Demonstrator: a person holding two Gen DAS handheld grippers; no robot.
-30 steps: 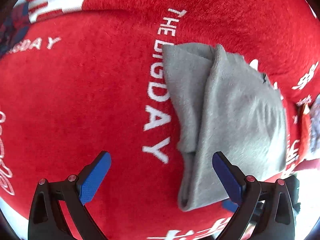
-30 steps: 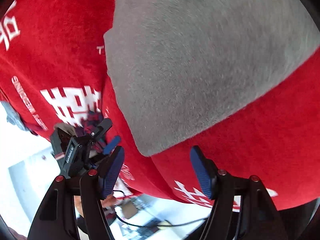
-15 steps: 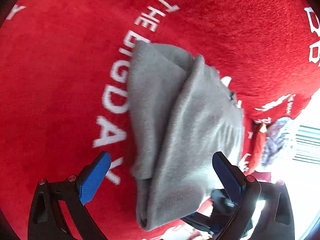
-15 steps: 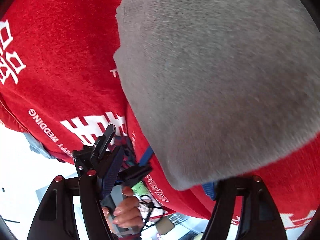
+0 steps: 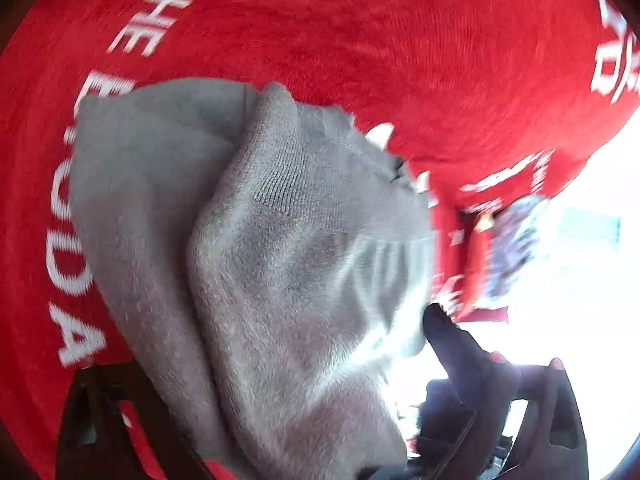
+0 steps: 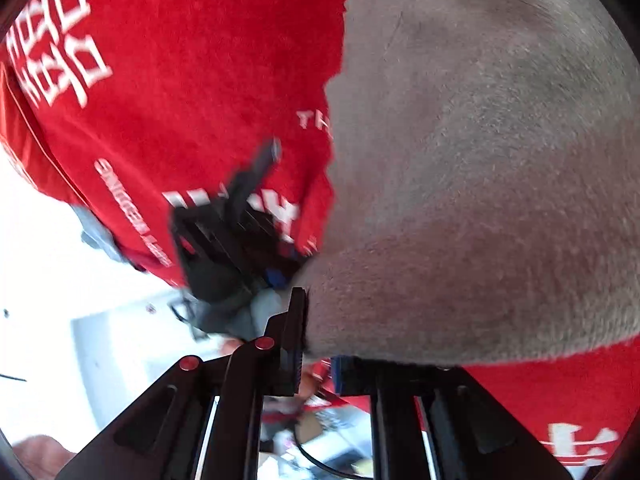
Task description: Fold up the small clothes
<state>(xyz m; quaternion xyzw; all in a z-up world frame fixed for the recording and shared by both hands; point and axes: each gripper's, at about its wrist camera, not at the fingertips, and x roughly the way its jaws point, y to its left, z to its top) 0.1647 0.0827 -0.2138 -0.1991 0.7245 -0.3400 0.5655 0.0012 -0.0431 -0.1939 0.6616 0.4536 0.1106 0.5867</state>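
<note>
Bench covered by red plush cloth [image 5: 400,60], white printed letters and characters on it. Letters "THE" readable near top left in left wrist view; more white letters run down along left side, partly hidden. Grey folded garment [image 5: 280,260] lies directly on red cloth, one layer over another, long fold ridge along middle. In right wrist view red cloth [image 6: 180,60] hangs over bench edge at left; grey garment [image 6: 480,180] fills right part. Near corner of garment raised off cloth.
</note>
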